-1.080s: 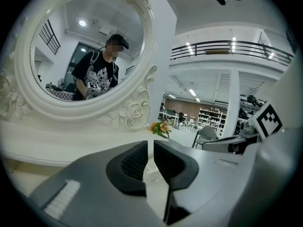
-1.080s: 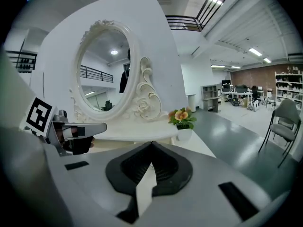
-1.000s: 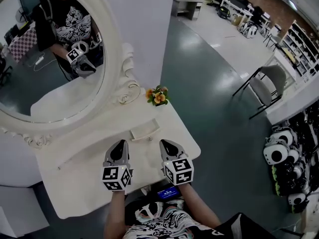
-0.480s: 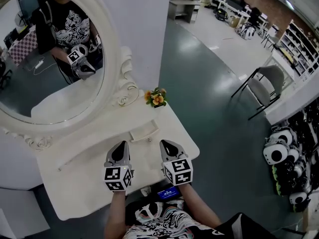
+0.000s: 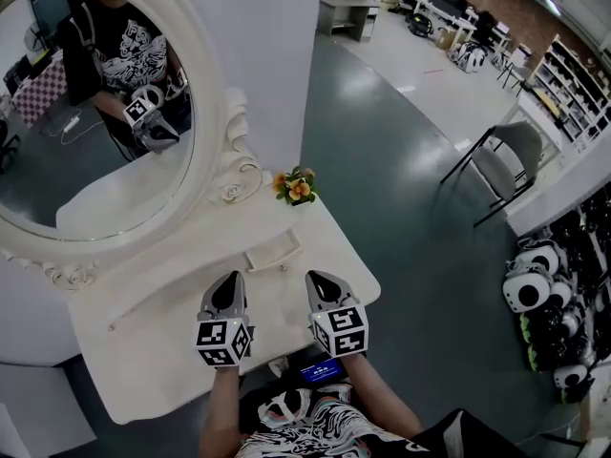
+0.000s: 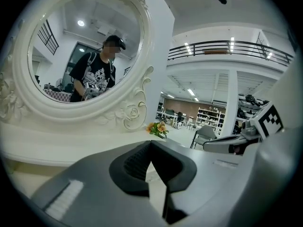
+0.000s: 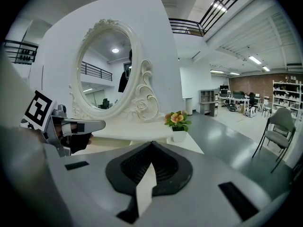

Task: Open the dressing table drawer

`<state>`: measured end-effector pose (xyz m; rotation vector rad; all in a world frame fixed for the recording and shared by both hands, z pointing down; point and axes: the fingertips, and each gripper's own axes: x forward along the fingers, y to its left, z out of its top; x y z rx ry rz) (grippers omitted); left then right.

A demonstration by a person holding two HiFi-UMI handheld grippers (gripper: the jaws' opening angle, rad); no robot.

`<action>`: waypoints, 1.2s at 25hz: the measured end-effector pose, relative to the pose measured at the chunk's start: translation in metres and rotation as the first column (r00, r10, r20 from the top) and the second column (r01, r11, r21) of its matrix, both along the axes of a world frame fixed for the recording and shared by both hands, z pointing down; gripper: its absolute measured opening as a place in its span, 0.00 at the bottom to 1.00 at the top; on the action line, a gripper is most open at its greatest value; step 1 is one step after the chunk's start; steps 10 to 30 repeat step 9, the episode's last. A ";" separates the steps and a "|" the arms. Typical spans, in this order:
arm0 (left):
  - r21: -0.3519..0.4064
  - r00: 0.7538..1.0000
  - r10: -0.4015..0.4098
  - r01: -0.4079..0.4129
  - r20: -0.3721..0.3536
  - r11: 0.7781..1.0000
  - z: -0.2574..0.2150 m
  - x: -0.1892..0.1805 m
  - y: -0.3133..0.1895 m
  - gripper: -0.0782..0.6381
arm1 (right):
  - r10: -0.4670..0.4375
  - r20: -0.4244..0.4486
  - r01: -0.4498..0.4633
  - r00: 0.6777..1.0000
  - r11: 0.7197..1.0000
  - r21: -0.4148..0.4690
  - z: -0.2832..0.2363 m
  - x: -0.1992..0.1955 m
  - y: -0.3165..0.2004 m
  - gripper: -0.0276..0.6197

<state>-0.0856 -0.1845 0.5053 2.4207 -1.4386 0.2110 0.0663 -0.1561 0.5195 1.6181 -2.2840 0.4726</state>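
The white dressing table (image 5: 162,351) carries a small drawer (image 5: 271,253) with a knob (image 5: 284,267), set in the low shelf under the oval mirror (image 5: 86,113). The drawer seems to stand out a little from the shelf. My left gripper (image 5: 234,276) (image 6: 150,143) hovers over the table top just short of the drawer and to its left, shut with nothing in it. My right gripper (image 5: 310,276) (image 7: 151,144) is beside it, just right of the knob, also shut and empty. Neither touches the drawer.
A small pot of orange flowers (image 5: 296,186) (image 7: 178,123) stands at the table's back right corner. A grey chair (image 5: 506,160) is out on the floor to the right, and white helmets (image 5: 535,294) lie at the far right. A phone (image 5: 318,370) rests on the person's lap.
Both grippers stay in the same place over the table's front. The head view has drifted slightly.
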 end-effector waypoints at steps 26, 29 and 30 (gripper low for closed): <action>-0.008 1.000 0.019 -0.019 0.025 1.000 0.005 0.001 0.001 0.11 | 0.006 0.002 -0.006 1.000 1.000 -0.012 0.006 -0.001 -0.001 0.04; -0.008 1.000 0.019 -0.019 0.025 1.000 0.005 0.001 0.001 0.11 | 0.006 0.002 -0.006 1.000 1.000 -0.012 0.006 -0.001 -0.001 0.04; -0.008 1.000 0.019 -0.019 0.025 1.000 0.005 0.001 0.001 0.11 | 0.006 0.002 -0.006 1.000 1.000 -0.012 0.006 -0.001 -0.001 0.04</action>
